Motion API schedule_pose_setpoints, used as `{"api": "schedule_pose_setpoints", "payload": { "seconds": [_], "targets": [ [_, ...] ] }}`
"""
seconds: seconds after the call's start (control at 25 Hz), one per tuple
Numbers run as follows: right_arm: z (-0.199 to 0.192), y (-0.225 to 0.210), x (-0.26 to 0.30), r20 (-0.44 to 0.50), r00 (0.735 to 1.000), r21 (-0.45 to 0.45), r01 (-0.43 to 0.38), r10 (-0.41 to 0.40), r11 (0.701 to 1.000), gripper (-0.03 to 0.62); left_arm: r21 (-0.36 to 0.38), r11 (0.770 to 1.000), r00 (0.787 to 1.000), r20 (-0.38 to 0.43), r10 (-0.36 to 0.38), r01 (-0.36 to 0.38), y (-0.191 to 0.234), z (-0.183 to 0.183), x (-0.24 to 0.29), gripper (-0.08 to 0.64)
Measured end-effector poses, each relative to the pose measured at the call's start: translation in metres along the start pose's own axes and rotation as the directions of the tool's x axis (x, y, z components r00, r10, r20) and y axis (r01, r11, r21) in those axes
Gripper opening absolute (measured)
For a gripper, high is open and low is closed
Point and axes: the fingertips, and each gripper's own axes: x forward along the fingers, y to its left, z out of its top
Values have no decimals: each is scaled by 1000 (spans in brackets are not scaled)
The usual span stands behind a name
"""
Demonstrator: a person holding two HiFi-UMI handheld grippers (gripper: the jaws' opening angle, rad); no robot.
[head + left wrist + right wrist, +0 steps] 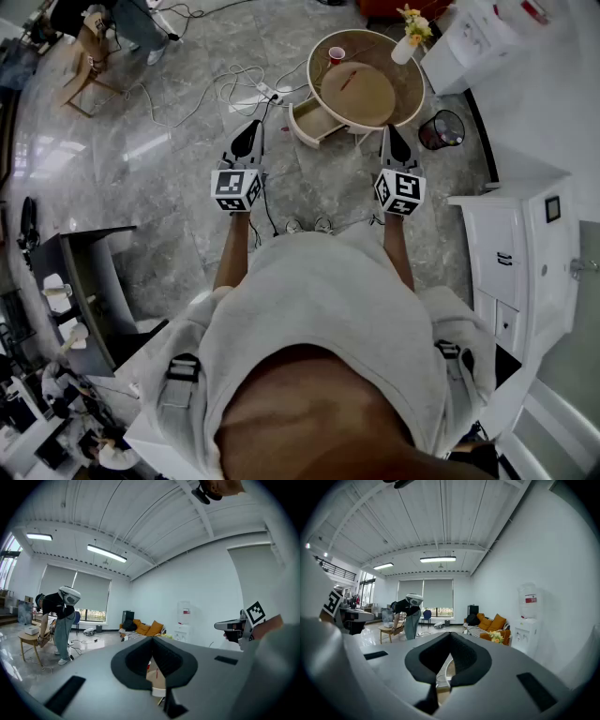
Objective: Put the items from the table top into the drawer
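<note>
Both grippers clenched and empty, holding just short of the round table.

The left gripper [248,141] and right gripper [392,142] hover with jaws pressed together on nothing. On the round table [375,98] a red cup [336,54] sits at the far left, a thin stick [349,80] lies just beside it, and a flower vase [409,39] is at the far right. The drawer [314,120] hangs open at the table's near left side, between the grippers.

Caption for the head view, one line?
Left hand-held gripper and right hand-held gripper, both shut, face a round table with open drawer.
</note>
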Motion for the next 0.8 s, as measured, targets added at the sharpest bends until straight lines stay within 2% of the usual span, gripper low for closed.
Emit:
{"api": "schedule_pose_setpoints", "payload": {
  "seconds": [0.8],
  "targets": [
    [-11,-27,-19,3,1000,24,-6,6,1000,25,1,1000,1000,-2,1,-1,-34,0,3,15]
  ]
}}
